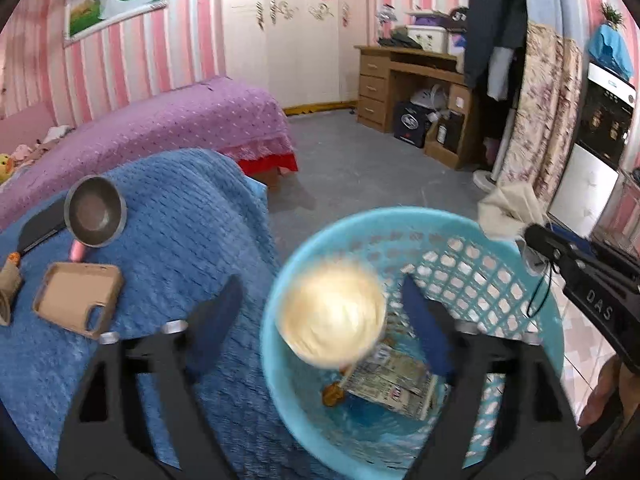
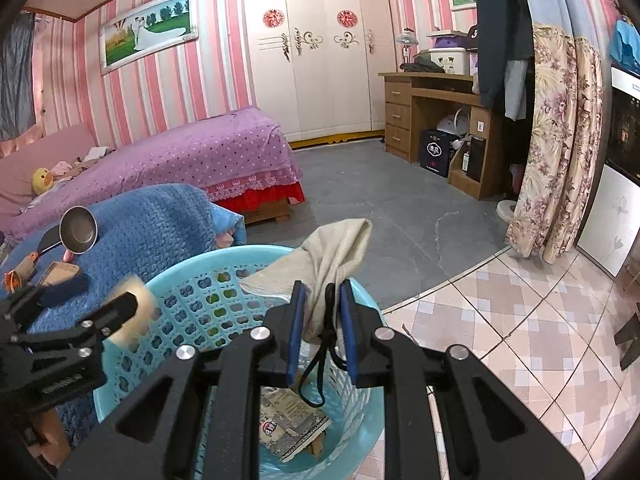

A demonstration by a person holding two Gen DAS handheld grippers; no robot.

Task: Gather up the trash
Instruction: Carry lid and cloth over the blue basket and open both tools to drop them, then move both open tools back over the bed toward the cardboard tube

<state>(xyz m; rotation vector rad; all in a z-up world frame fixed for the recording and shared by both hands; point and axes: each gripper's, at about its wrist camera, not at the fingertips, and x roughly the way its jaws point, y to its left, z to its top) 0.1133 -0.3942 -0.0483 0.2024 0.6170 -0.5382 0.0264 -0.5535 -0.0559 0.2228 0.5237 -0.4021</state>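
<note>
Basket mouth partly blocked: cup above, cloth over rim.

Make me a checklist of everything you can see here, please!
Surface: blue blanket beside the basket; tiled floor.
Job's things: blurred cup between open left fingers, over the basket; paper already inside.
Clutter: pan, phone case on the blanket.
Grippers: left gripper open; right gripper shut on cloth.
Cables: black cord loops between the right fingers.
Surroundings: bed, wardrobe, desk, curtain.
</note>
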